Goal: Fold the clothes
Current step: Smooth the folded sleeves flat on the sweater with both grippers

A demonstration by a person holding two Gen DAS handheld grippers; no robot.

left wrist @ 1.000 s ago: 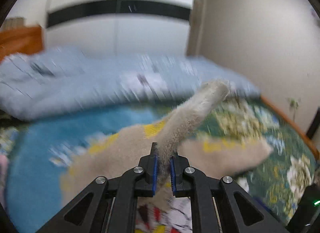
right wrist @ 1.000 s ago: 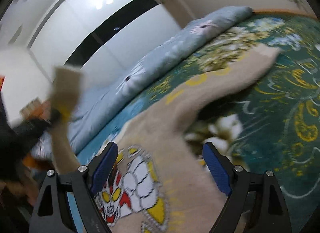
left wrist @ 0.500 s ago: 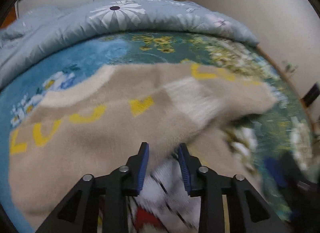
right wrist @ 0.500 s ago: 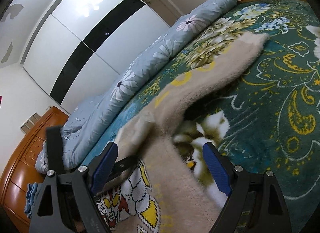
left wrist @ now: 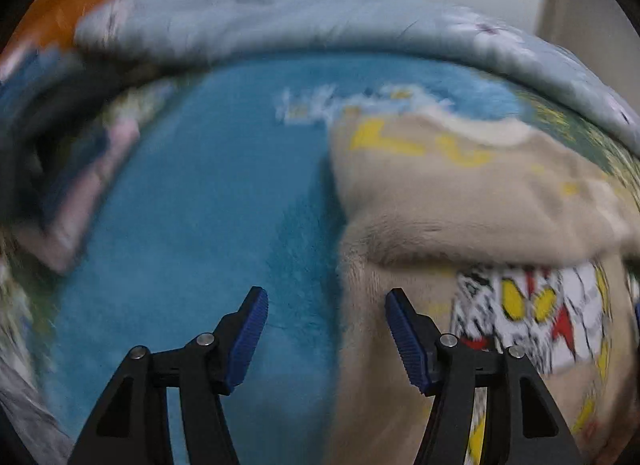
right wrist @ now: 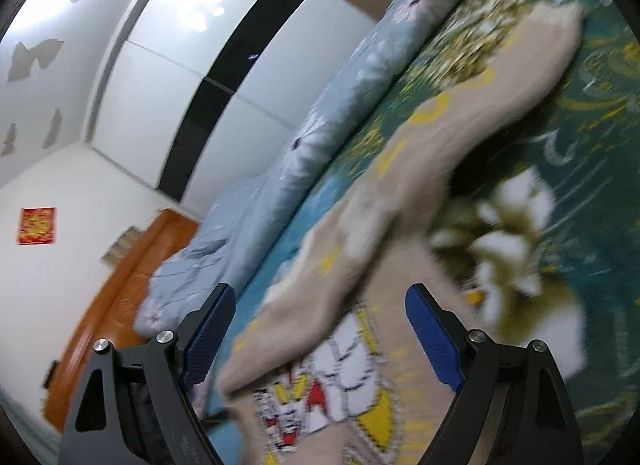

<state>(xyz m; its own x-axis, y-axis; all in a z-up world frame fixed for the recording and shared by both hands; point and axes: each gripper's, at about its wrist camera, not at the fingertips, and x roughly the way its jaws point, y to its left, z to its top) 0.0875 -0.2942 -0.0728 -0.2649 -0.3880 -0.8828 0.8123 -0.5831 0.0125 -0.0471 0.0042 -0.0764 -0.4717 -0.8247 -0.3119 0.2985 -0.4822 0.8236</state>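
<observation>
Item: beige knit sweater [left wrist: 460,193], yellow lettering near the upper edge, white, red and yellow robot motif on the chest [left wrist: 532,313]. It lies on the bed, filling the right half of the left wrist view; one sleeve [left wrist: 480,233] is folded across the body just above the motif. In the right wrist view the sweater [right wrist: 392,265] runs from bottom centre toward the upper right, where the other sleeve [right wrist: 532,65] stretches out flat onto the bedspread.

Left gripper [left wrist: 326,339]: jaws spread wide, holding nothing, at the sweater's left edge; its right finger sits over the beige knit, its left over bare blue plush.

Right gripper [right wrist: 318,339]: jaws spread wide, holding nothing, above the motif end of the garment.

Open room: a broad strip of blue plush bedspread [left wrist: 192,225] left of the sweater; green floral bedspread [right wrist: 580,205] right of it.

Surroundings: pale blue daisy-print quilt [right wrist: 328,133] rolled along the far edge; orange wooden headboard [right wrist: 108,305] at lower left; white wardrobe with black band [right wrist: 224,77]; red paper square [right wrist: 37,225] on the white wall. Both views are motion-blurred.
</observation>
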